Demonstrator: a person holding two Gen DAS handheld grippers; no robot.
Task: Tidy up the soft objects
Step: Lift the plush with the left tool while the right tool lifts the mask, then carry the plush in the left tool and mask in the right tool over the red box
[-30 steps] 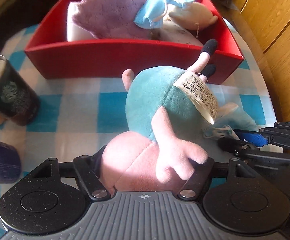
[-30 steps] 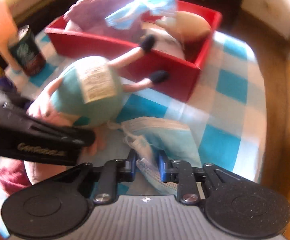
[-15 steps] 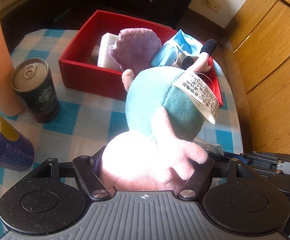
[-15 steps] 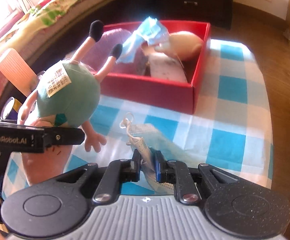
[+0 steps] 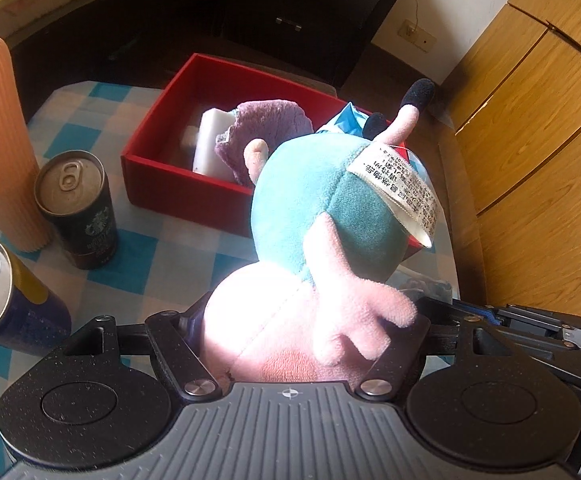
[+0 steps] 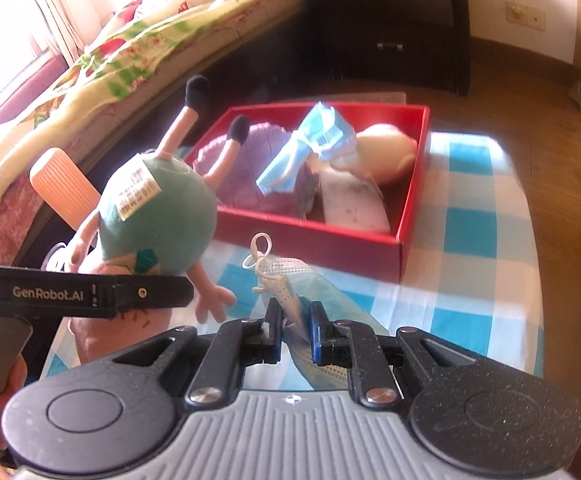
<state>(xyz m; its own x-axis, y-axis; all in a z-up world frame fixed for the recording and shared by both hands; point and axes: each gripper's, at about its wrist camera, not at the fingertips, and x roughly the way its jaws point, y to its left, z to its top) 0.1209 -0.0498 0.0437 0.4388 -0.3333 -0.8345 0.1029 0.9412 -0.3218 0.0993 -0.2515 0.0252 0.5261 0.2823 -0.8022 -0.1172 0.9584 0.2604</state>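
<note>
My left fingers point(image 5: 302, 344), wide apart, clamp the plush pig point(image 5: 330, 240) above the table point(image 5: 150, 256); my right fingers point(image 6: 295, 334) pinch a face mask point(image 6: 290, 280). I should carry both over the far red box point(image 6: 310, 236), then release low inside.

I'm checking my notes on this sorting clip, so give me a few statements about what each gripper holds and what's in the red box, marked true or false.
1. The left gripper grips the plush toy by its pink head. True.
2. The right gripper is open and empty. False: it is shut on a face mask.
3. The red box already holds another blue face mask. True.
4. Both drink cans lie inside the box. False: they stand on the checked cloth.
</note>
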